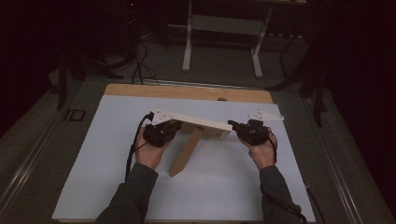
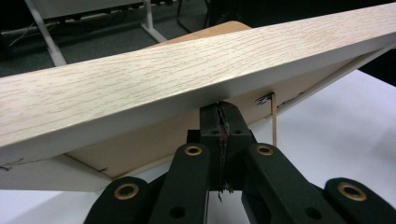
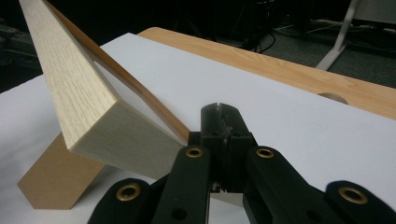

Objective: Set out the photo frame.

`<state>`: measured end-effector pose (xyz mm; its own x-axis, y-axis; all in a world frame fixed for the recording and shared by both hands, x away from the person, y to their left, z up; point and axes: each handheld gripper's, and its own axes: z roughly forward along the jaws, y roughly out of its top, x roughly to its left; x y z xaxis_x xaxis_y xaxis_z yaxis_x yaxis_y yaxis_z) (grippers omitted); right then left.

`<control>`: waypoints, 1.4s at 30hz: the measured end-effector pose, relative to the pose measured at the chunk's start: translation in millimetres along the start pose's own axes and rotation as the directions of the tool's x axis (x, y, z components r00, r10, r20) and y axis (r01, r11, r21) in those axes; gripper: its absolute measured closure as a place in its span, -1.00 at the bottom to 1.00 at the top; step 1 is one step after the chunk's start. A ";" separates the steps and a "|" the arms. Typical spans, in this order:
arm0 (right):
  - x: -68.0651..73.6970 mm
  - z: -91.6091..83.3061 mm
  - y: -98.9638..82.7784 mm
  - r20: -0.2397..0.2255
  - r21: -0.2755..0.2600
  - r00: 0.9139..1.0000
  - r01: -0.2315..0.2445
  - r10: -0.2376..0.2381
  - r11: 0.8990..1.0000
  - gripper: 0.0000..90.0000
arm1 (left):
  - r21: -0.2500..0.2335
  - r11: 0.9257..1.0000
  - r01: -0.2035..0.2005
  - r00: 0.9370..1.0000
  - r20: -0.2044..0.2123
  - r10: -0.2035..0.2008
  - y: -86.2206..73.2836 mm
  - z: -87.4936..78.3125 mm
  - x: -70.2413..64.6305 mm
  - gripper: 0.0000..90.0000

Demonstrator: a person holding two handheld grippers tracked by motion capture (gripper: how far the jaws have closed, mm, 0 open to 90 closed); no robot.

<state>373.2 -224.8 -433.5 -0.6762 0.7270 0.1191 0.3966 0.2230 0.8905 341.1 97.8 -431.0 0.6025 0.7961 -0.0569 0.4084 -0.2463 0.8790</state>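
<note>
A: Left side first. What do you have there?

B: Your left claw (image 1: pixel 164 129) sits at the left end of the picture frame (image 1: pixel 201 123), low against its back. In the left gripper view the jaws are pressed together with no gap, tucked just under the frame's pale wood edge (image 2: pixel 187 70). Whether anything thin is pinched between them, I cannot tell.

A: And the frame itself?

B: Near the middle of the table (image 1: pixel 116 140), on the white surface, tilted with its top edge raised. Its brown stand leg (image 1: pixel 186 151) slants down toward you and its tip touches the table.

A: Right side?

B: Your right claw (image 1: pixel 239 127) meets the frame's right end. In the right gripper view the jaws are also closed flat on each other, just beside the frame's lower corner (image 3: pixel 126 140). The leg (image 3: pixel 56 182) shows at lower left, resting on the table.

A: Beyond the white surface?

B: A bare wood strip (image 1: pixel 187 92) along the table's far edge.
</note>
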 end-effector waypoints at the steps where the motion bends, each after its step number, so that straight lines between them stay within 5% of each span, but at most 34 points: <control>1: 0.4 -0.1 -0.1 0.000 0.000 1.000 0.000 0.000 1.000 0.99 | 0.000 1.000 0.002 1.000 -0.001 -0.002 0.3 0.1 -0.2 1.00; 42: 11.2 -6.6 -7.4 -0.029 -0.012 0.999 0.020 -0.020 1.000 1.00 | 0.021 1.000 -0.022 1.000 -0.004 0.022 7.2 13.3 -14.8 1.00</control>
<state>358.6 -222.6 -435.9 -0.7018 0.7033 0.1136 0.3756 0.2297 0.8979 344.2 76.9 -430.1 0.6087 0.7926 -0.0355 0.4092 -0.2753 0.8699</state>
